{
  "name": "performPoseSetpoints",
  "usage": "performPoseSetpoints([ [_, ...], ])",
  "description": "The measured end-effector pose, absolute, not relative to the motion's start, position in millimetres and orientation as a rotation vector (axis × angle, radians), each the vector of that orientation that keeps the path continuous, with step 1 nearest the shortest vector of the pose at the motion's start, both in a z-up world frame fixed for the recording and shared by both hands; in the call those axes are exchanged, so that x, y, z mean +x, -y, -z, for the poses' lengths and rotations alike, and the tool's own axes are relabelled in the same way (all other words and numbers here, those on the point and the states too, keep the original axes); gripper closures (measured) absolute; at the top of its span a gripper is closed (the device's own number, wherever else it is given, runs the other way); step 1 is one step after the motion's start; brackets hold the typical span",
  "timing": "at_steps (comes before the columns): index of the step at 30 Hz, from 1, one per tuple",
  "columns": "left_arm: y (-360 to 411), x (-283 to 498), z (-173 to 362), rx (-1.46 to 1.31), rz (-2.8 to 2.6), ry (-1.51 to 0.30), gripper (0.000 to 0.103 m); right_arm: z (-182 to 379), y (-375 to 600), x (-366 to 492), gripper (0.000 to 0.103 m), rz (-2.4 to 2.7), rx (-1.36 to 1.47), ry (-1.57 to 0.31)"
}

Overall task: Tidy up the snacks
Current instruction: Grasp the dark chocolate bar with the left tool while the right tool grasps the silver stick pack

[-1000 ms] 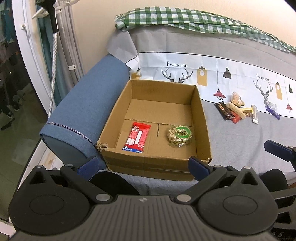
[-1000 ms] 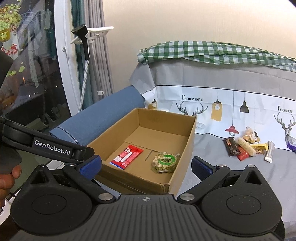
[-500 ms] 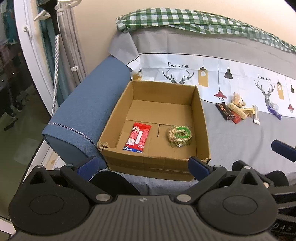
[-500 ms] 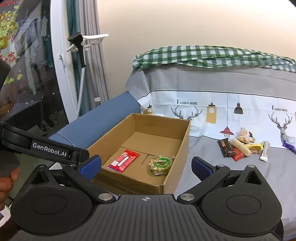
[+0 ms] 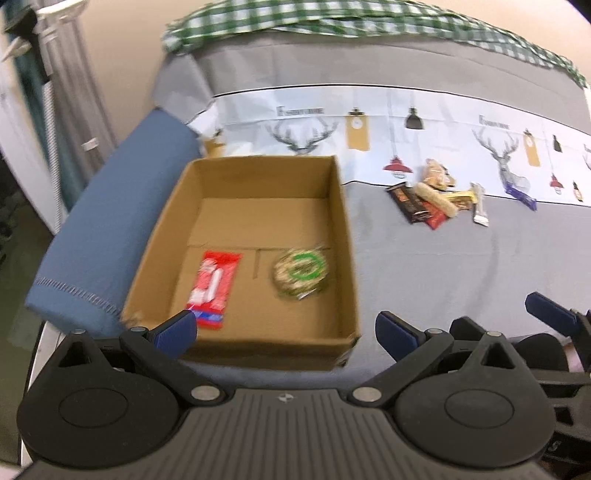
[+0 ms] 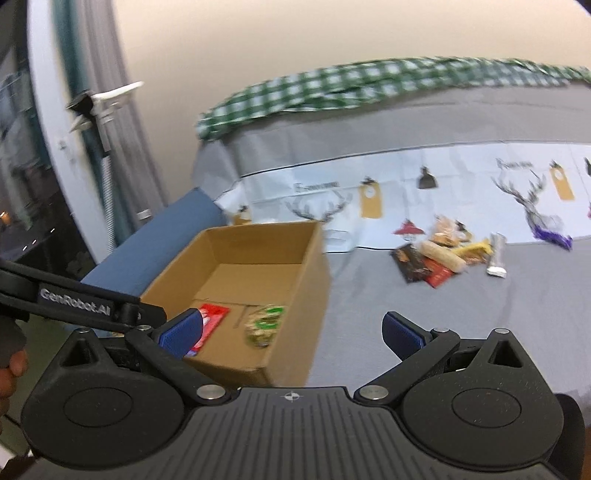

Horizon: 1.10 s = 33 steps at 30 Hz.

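An open cardboard box (image 5: 343, 236) (image 6: 314, 280) sits on the grey sofa cover. Inside lie a red snack packet (image 5: 216, 288) (image 6: 212, 319) and a round green-labelled snack (image 5: 301, 271) (image 6: 264, 323). A pile of several snacks (image 5: 434, 201) (image 6: 441, 254) lies on the cover to the box's right. My left gripper (image 5: 286, 330) is open and empty, held over the box's near edge. My right gripper (image 6: 291, 330) is open and empty, near the box's front right corner; it also shows at the right edge of the left wrist view (image 5: 550, 314).
A blue armrest (image 5: 110, 225) (image 6: 155, 243) borders the box on the left. A green checked cloth (image 5: 332, 22) tops the sofa back. A purple snack (image 5: 521, 194) (image 6: 552, 236) lies apart, far right. A window and a pole stand (image 6: 96, 122) are at left.
Both grippers have swung right and moved closer over the sofa seat. The box now sits further left in both views and the snack pile is nearer. Both stay open and empty.
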<state>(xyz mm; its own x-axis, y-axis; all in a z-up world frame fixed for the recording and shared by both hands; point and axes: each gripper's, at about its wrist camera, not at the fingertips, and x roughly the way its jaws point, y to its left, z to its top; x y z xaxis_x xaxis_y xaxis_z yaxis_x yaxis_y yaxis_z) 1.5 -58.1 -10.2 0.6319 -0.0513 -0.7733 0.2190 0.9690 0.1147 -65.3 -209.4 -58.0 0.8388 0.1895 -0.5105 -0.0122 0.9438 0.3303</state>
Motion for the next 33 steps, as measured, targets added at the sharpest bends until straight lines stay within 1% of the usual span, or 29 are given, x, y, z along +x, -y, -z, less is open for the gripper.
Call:
performPoseSetpoints([
  [9,151.0,73.3,19.9,0.255,0.229,-0.911,0.0,81.8,274.4,-54.6,0.001,0.104,0.391,-0.528],
  [14,199.4,113.3,39.1,0.259,0.231,-0.933,0.0,106.5,321.6,-38.3,0.001,0.219,0.437,-0.546],
  [19,239.0,163.6,71.0,0.232,0.23,-0.979,0.0,135.7,366.9,-3.4,0.001,0.323,0.47,-0.56],
  [25,271.5,229.6,120.5,0.21,0.222,-1.067,0.0,184.0,419.2,56.2,0.001,0.47,0.508,-0.596],
  [33,312.7,322.2,203.7,0.186,0.184,-1.18,0.0,255.7,467.6,159.6,0.001,0.607,0.531,-0.678],
])
